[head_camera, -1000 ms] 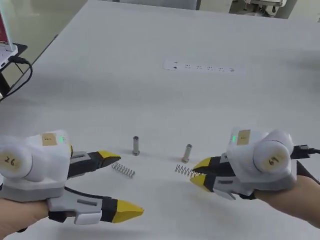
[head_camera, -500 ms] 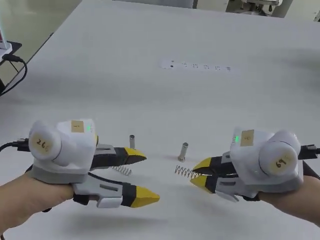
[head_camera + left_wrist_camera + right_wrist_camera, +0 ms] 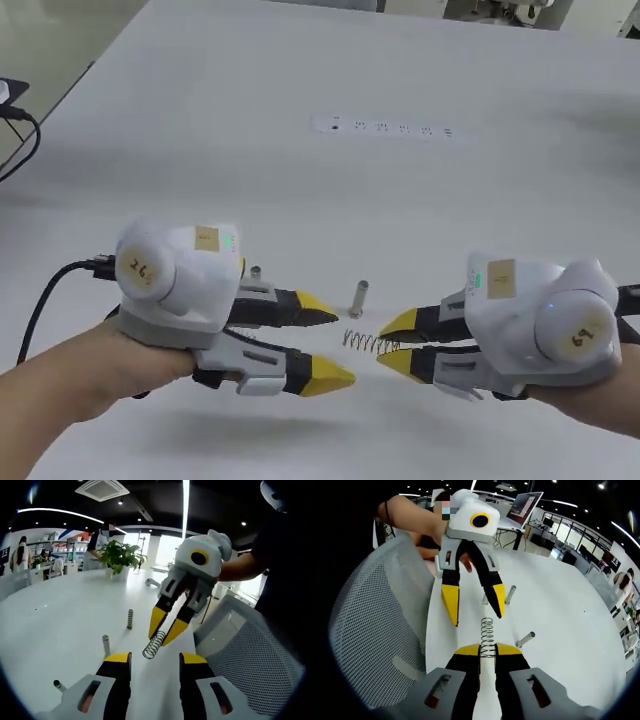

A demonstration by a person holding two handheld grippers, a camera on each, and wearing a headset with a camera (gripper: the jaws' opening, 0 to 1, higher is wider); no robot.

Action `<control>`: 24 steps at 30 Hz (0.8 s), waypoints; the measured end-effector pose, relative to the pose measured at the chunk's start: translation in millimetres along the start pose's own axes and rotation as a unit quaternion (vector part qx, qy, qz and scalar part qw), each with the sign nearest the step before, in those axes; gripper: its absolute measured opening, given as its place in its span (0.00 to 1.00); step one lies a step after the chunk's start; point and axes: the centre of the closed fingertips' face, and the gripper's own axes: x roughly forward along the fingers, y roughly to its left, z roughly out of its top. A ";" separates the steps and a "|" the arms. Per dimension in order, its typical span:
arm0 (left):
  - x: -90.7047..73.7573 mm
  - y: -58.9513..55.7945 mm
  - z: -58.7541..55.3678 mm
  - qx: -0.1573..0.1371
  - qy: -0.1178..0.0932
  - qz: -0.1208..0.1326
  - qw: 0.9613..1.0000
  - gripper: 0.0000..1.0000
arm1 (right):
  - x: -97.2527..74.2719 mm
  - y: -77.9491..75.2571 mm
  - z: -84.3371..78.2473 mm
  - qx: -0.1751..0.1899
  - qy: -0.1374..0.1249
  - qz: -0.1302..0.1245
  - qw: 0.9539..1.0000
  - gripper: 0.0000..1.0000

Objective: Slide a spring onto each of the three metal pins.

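Right gripper (image 3: 385,346) clamped on one end of the spring (image 3: 358,342), my hand level, spring just near side of the upright pin (image 3: 358,298). Left gripper (image 3: 343,347), jaws apart, faces it, left of that pin.

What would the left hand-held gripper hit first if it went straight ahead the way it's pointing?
Most likely the spring, held out by the right hand-held gripper straight ahead of the left hand-held gripper.

Metal spring (image 3: 362,342), matt wht tabletop (image 3: 300,190)
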 end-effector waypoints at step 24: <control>7.8 -11.3 13.4 0.014 -0.016 -0.031 0.999 0.06 | -10.6 7.5 16.3 -0.033 -0.031 0.016 0.999 0.07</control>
